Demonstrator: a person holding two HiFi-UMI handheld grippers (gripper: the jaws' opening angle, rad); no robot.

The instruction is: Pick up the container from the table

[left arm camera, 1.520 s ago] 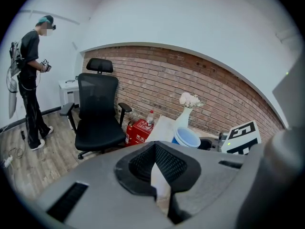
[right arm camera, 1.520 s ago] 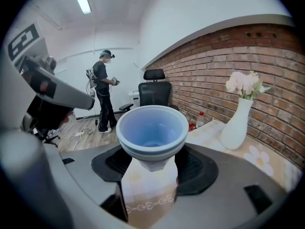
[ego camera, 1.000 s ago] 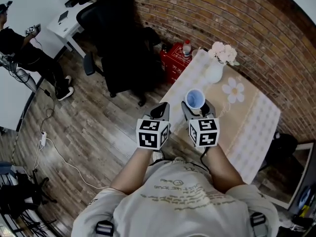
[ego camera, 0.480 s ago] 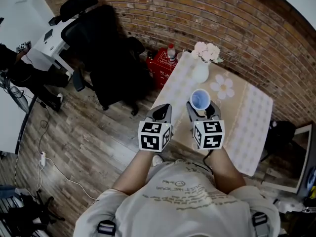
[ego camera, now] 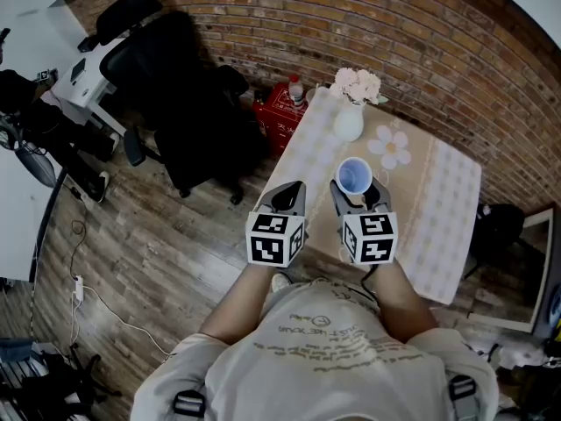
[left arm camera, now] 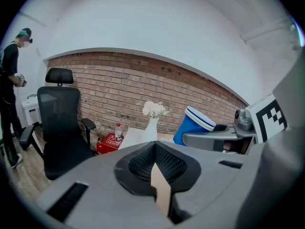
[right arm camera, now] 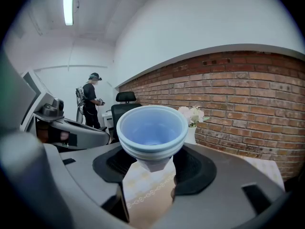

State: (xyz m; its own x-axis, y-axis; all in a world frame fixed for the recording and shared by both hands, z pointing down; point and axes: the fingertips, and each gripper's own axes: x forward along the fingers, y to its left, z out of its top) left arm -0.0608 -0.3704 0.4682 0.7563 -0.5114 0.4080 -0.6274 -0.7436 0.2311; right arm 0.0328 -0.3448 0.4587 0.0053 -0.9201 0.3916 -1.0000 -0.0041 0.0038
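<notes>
**Container is in the right jaws: finish the lift clean**

- Beige patterned cloth-covered surface [ego camera: 443, 213]: fills 12 to 4 o'clock of the head view, with wood floor on its 9 o'clock side.
- Right gripper [ego camera: 359, 198]: jaws stand wide with the pads pressed on the container. They have just been closing with the container between them.
- Left gripper [ego camera: 287, 197]: at 9 o'clock of the right one, just beside it. Jaws are together and hold nothing.
- White bulb-shaped vase of pale flowers [ego camera: 348, 123]: at 12 o'clock of the container, near but apart.
- Light blue plastic cup-shaped container [ego camera: 354, 175]: held by its lower tapered part, open mouth tipped back toward the right gripper's camera, inside looks empty. Cloth shows under its base, so I judge it is off the surface.

How to do it well:
- The grip sits low on a taper, so the container could pivot or squeeze out upward. Hold steady pressure and don't clamp harder, as thin plastic will flex.
- Lift straight up and level the wrist so the mouth faces up.
- Leave toward 6 o'clock, away from the vase.
- Park the left gripper at 9 o'clock, clear of the path.
</notes>
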